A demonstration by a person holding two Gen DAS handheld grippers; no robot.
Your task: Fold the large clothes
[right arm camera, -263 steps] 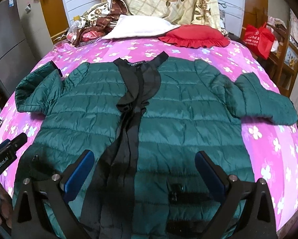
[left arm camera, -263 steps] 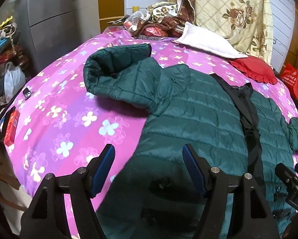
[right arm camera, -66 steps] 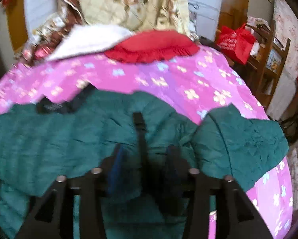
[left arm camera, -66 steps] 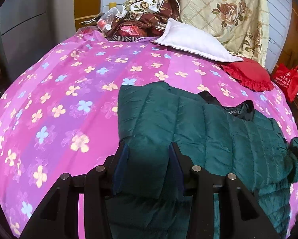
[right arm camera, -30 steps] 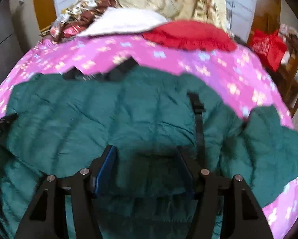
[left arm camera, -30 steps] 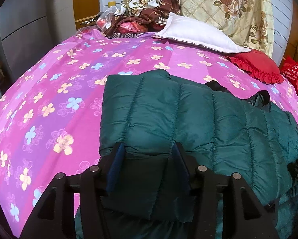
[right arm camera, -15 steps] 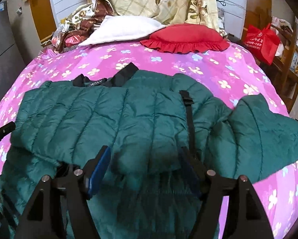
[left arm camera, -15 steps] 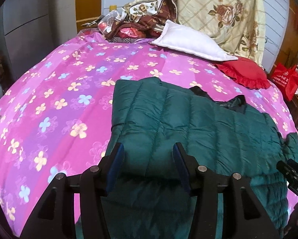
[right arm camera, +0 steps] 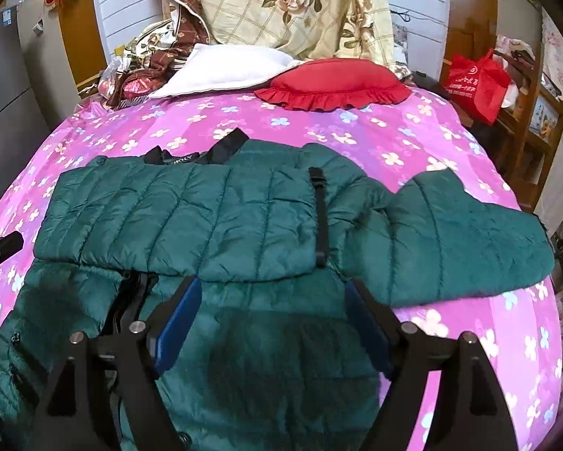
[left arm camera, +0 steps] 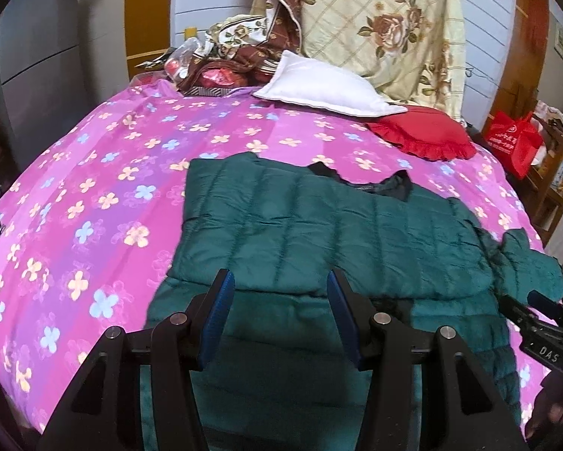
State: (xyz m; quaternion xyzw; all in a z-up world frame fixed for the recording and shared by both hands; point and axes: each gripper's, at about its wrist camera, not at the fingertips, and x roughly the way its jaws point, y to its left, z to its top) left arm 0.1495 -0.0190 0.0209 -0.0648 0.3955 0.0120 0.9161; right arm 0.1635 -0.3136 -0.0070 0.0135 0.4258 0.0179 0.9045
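Jacket now spread on the bed, near the foot edge, folded once: one long quilted panel doubled across the chest toward the collar, lower half left flat underneath. A second ago pinched in both grippers and carried over; half a second ago let go. Left gripper now parted to a middling width, nothing between the blue pads, hovering just over the lower hem side. Right gripper spread wider, likewise empty, above the same flat half. Means the first fold is down and released; right sleeve sticking out loose over the sheet, probably next to tuck in, then another fold of the body.

Dark green shell, slick with a faint sheen, stitched into puffy channels; springy, likely to creep back open unless pressed. Black placket strip and black collar lining, thinner and limp. Sheet magenta with small flowers, smooth. White pillow and red frilled cushion well apart, at the head.
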